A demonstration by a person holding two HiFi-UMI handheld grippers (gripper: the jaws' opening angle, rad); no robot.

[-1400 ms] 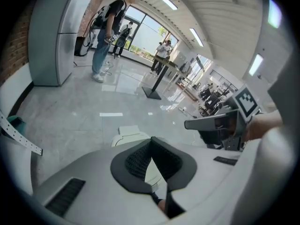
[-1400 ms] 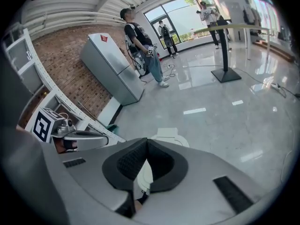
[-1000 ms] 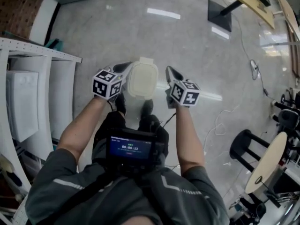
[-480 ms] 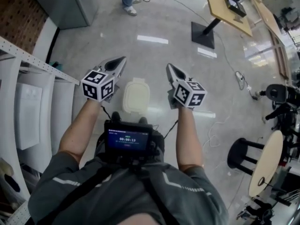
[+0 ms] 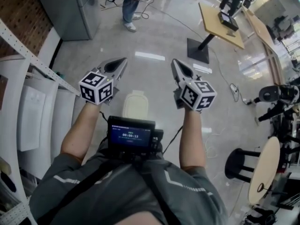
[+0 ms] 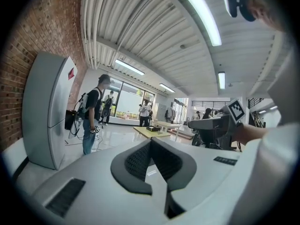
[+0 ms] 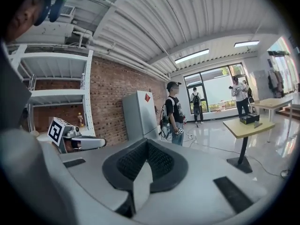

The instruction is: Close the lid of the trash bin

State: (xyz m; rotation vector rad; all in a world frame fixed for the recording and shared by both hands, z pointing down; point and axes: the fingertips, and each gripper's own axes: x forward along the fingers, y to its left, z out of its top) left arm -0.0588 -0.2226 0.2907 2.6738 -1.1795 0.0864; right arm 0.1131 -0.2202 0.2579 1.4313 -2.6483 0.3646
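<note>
Plainly, both pairs of jaws are pressed together with nothing between them. The left gripper [image 6: 151, 143] and the right gripper [image 7: 146, 142] each point out across the room, toward the grey cabinet [image 7: 138, 114] and a person standing by it [image 7: 174, 111], not down at the floor. From overhead they are held side by side in front of the wearer's chest, apart from each other. The trash bin [image 5: 135, 112] stands low on the floor between the forearms, well below both. Its cream lid [image 5: 135, 101] looks to lie flat on top, so I'd judge the closing done. If it isn't fully seated, the next move calls for lowering one gripper and pressing down on it.
</note>
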